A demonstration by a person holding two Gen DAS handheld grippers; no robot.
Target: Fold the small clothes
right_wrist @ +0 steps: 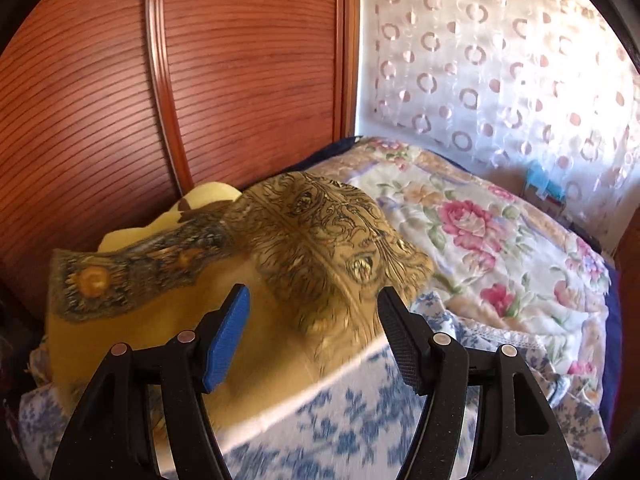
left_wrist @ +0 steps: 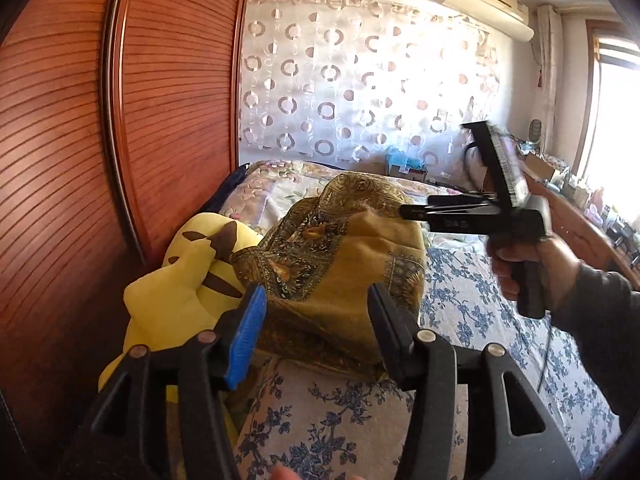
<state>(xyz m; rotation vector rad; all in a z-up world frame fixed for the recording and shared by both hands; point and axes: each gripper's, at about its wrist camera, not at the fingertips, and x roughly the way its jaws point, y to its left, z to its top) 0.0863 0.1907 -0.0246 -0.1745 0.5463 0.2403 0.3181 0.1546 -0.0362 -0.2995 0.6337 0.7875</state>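
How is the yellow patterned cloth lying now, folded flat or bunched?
Bunched: the yellow patterned cloth humps up in folds on the bed, not flat.

One garment (left_wrist: pixel 352 264), one plush toy (left_wrist: pixel 180 280), two grippers (left_wrist: pixel 316 320) (left_wrist: pixel 404 211)

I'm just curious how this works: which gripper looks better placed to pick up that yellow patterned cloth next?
Probably the right. The right gripper is open, tips right at the raised fold of the yellow cloth; the left gripper, also open, sits back near its lower edge.

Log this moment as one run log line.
garment: mustard-yellow patterned cloth heaped on blue floral bedsheet | left claw: open, nothing gripped | right claw: open, nothing gripped
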